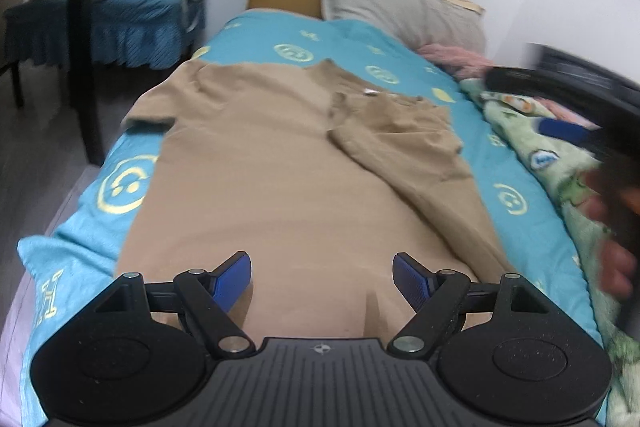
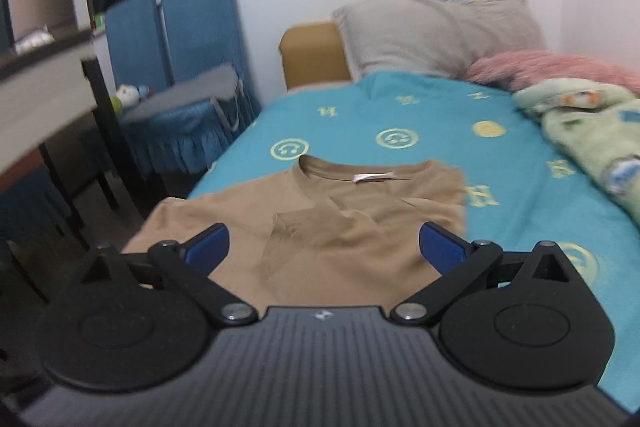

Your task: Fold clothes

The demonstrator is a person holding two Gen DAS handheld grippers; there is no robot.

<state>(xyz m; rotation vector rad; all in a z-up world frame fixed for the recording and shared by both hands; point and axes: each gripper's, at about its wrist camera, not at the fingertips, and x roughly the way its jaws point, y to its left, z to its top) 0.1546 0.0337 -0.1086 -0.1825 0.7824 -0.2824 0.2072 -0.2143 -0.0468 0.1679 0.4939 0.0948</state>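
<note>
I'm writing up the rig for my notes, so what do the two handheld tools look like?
Both match: the left tool and right tool have matte black bodies with a ribbed grey centre plate bearing a small star-like emblem, two round black discs, black linkage arms with silver rivets, and blue ribbed pads.

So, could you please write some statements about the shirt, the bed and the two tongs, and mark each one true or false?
1. The tan cotton T-shirt lies on the turquoise bedsheet with yellow smiley faces. True.
2. The right sleeve side of the shirt is folded in over the body. True; the fold shows in the left wrist view.
3. The left tongs are shut on the shirt hem. False; they are open, with nothing gripped.
4. The right tongs grip the collar. False; they stand open above the shirt, holding nothing.
5. A grey pillow rests at the head of the bed. True.
6. The shirt's neck label is black. False; it is white.
</note>
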